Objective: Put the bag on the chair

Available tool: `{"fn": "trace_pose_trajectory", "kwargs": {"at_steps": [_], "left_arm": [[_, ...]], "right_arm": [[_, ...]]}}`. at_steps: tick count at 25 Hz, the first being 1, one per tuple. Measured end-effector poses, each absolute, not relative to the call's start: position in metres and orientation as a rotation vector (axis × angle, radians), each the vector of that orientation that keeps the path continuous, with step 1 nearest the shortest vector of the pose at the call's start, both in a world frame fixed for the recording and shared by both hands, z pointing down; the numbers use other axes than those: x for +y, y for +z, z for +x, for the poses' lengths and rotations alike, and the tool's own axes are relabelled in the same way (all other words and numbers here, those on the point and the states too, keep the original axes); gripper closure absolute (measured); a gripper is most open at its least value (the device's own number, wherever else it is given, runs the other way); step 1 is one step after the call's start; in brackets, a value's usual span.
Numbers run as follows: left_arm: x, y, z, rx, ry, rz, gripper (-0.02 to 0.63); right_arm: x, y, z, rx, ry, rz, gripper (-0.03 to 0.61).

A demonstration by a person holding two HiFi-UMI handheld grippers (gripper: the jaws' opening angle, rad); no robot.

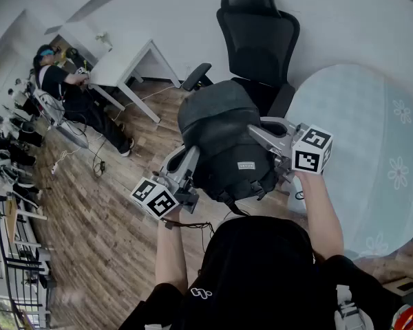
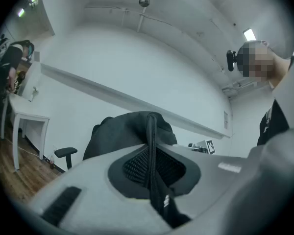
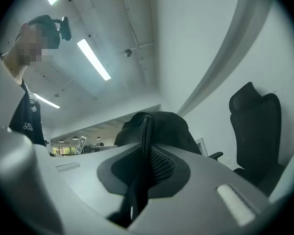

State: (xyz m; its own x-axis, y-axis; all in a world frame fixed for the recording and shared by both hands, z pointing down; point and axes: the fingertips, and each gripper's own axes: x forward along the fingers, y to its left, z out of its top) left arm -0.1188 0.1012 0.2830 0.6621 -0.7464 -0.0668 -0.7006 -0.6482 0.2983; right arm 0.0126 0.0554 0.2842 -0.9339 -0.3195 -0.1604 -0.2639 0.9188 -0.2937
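Observation:
A black backpack (image 1: 224, 136) hangs in the air between my two grippers, just in front of the seat of a black office chair (image 1: 258, 40). On the bag's left side, my left gripper (image 1: 191, 160) is shut on a black strap (image 2: 151, 146), and the bag's bulk (image 2: 132, 131) rises just beyond the jaws. At the bag's right side, my right gripper (image 1: 261, 135) is likewise shut on a strap (image 3: 144, 146), with the bag (image 3: 161, 126) beyond it. The chair back (image 3: 252, 126) stands to the right in the right gripper view. One chair armrest (image 2: 65, 152) shows at the left in the left gripper view.
A white desk (image 1: 127, 57) stands at the back left, with a seated person (image 1: 55, 81) beside it. Cables (image 1: 89, 158) trail over the wooden floor. A round pale blue surface with flower prints (image 1: 361, 150) lies to the right of the chair.

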Motion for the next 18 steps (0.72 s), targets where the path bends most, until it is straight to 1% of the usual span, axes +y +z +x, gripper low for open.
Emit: {"fn": "trace_pose_trajectory", "kwargs": {"at_steps": [18], "left_arm": [[0.0968,0.2802,-0.1214,-1.207,-0.283,2.644,0.592]], "right_arm": [[0.0588,0.2834,0.0113,2.859,-0.325,-0.351,0.541]]}}
